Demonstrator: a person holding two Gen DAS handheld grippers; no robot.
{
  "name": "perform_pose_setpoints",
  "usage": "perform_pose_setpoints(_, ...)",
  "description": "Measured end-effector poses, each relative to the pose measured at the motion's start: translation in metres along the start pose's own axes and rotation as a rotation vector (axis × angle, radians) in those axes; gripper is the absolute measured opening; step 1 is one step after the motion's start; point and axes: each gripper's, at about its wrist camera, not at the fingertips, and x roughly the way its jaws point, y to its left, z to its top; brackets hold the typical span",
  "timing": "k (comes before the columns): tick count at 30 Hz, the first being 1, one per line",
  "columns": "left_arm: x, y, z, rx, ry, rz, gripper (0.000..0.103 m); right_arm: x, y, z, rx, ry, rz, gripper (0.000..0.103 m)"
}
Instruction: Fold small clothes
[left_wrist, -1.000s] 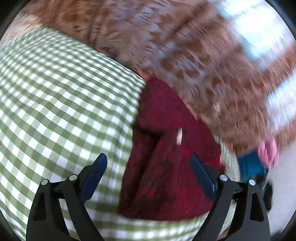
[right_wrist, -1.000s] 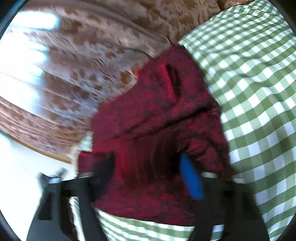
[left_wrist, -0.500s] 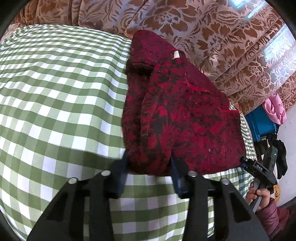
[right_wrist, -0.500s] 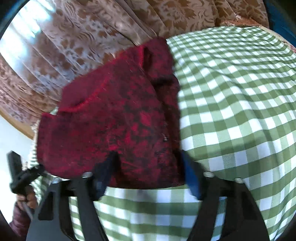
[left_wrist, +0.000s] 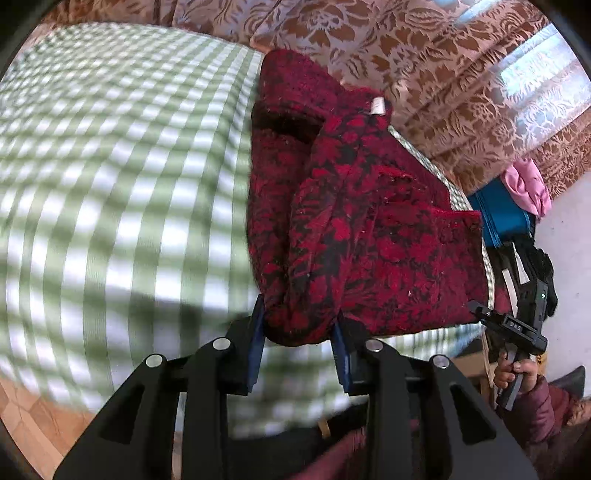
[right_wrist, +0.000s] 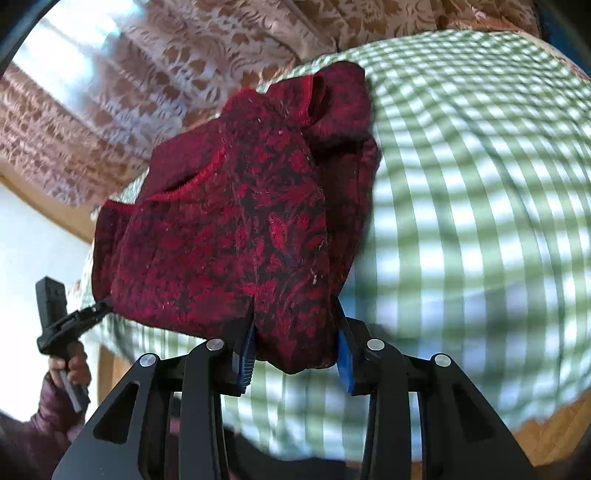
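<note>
A dark red and black patterned garment (left_wrist: 369, 229) lies partly folded on the green checked tablecloth (left_wrist: 110, 166), a white label near its far end. My left gripper (left_wrist: 298, 317) has its jaws closing, and the blue pads press a bunched near corner of the garment. In the right wrist view the same garment (right_wrist: 240, 229) fills the middle. My right gripper (right_wrist: 295, 317) also has its jaws closing, and its pads squeeze the other near corner. Each view shows the other gripper at the garment's far side, held in a hand (left_wrist: 517, 369).
Brown floral curtains (left_wrist: 424, 74) hang behind the table. A blue box (left_wrist: 502, 218) with pink cloth (left_wrist: 528, 184) on it stands at the right. The table's near edge and wooden floor (right_wrist: 546, 424) show below the cloth (right_wrist: 480, 184).
Both grippers stood wide open over the garment, then came to its near edge and closed on its two corners. They have since drawn back toward the table's near edge.
</note>
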Motion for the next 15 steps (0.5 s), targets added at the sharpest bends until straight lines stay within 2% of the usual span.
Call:
perform_pose_setpoints(3, -0.005, -0.004, -0.016, 0.012, 0.007, 0.026, 0.04, -0.006, -0.004, -0.014, -0.008, 0.027, -0.011, 0.036)
perform_pose_setpoints(5, -0.013, -0.007, -0.014, 0.029, -0.018, 0.028, 0.051, -0.011, -0.004, -0.01, -0.016, 0.026, -0.031, 0.044)
perform_pose_setpoints(6, -0.02, -0.01, -0.01, 0.041, -0.055, 0.036, 0.055, -0.015, -0.004, -0.006, -0.014, 0.012, -0.029, 0.047)
perform_pose_setpoints(8, -0.032, -0.017, 0.0, 0.087, -0.11, 0.049, 0.068, -0.028, 0.0, 0.006, -0.022, -0.054, -0.035, 0.074)
perform_pose_setpoints(9, -0.036, -0.019, 0.004, 0.105, -0.127, 0.059, 0.069, -0.031, 0.005, 0.011, -0.039, -0.088, -0.054, 0.077)
perform_pose_setpoints(12, -0.038, -0.035, 0.022, 0.188, -0.177, 0.118, 0.07, -0.032, 0.023, 0.03, -0.097, -0.154, -0.102, 0.079)
perform_pose_setpoints(15, -0.038, -0.048, 0.033, 0.265, -0.196, 0.134, 0.074, -0.019, 0.048, 0.042, -0.205, -0.19, -0.191, 0.079)
